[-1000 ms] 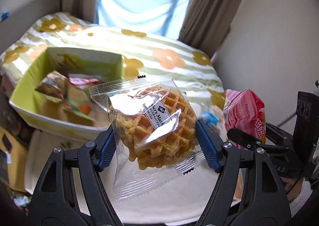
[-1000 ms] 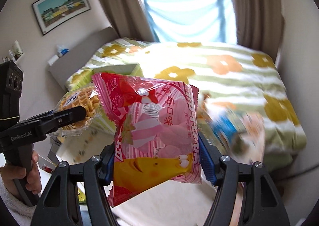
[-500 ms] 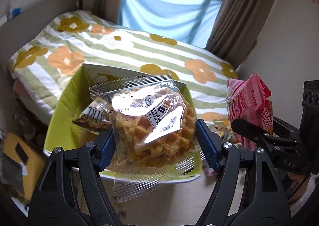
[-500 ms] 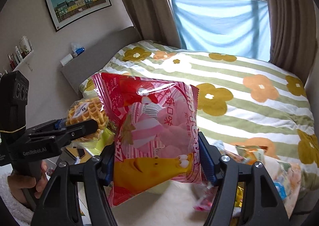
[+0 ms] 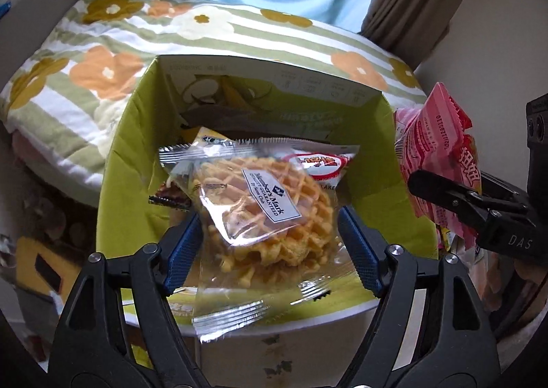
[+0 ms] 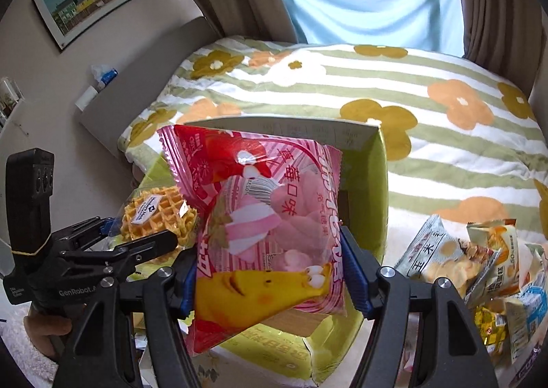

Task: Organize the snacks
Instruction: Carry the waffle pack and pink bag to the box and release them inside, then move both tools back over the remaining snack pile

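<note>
**Two snack packs held over the green box**

The left gripper hangs above the open green cardboard box, and between its blue pads sits a clear-wrapped waffle with a white label. Its jaws are opening: a gap shows beside the right pad, while the wrapper's left side lies against the left pad, so the pack is between the jaws but no longer squeezed from both sides. Below the waffle, inside the box, lie other wrapped snacks, among them a red-and-white packet toward the far wall and a dark-edged one on the left.

The right gripper is just beside the left one, over the box's right side. Its jaws are closed on a pink marshmallow bag with a yellow cartoon figure at the bottom; both pads press the bag's edges and the bag stands upright and puffed. From this side the box's near right corner shows under the bag.

The box sits on a pale surface at the foot of a bed with a green-striped flowered blanket. To the right of the box, a loose heap of small snack packets lies on that same surface. A person's hand grips the left tool's handle at the lower left.
</note>
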A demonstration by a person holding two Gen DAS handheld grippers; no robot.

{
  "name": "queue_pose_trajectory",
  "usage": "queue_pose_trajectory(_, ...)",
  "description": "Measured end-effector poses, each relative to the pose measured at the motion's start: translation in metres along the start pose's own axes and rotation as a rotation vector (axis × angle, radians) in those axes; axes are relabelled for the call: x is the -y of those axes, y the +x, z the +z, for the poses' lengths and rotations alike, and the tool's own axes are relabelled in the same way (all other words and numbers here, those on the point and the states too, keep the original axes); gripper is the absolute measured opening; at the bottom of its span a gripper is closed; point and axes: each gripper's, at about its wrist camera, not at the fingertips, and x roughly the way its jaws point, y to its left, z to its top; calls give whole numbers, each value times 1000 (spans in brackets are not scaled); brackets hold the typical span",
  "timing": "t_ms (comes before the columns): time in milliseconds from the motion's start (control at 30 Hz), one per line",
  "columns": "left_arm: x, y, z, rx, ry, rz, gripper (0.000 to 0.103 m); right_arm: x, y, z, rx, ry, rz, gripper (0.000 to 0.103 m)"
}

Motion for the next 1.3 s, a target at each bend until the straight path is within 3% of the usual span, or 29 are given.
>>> queue_pose_trajectory(33, -2, -2, -2, 7, -4, 20, 99, 0, 2, -1, -10, 1, 0, 64)
queue_pose_trajectory(67, -5, -4, -4, 18, -5, 42, 102, -1, 5, 0, -18, 0, -3, 64)
queue_pose_trajectory(400, -25, -18, -20, 49, -20, 124, 102, -3, 8, -12, -92, -12, -32, 66)
queue_pose_trajectory(567, -28, -31, -24, 71, -46, 130, 102, -4, 14, -15, -109, -1, -44, 67)
queue_pose_trajectory(633, -29, -34, -25, 77, -58, 133, 102, -8, 17, -15, -108, -2, -61, 73)
queue_pose_trajectory(700, -30, -37, -26, 77, -64, 133, 102, -10, 18, -16, -75, -3, -103, 91)
queue_pose_trajectory(767, -30, -38, -27, 77, -68, 131, 102, -13, 13, -17, -23, -14, -111, 96)
queue_pose_trajectory(1033, -26, -43, -33, 73, -46, 145, 102, -17, 9, -28, -31, -50, -106, 97)
queue_pose_trajectory(1300, -18, -49, -32, 83, -19, 96, 102, -18, -8, -32, -4, -19, -103, 97)
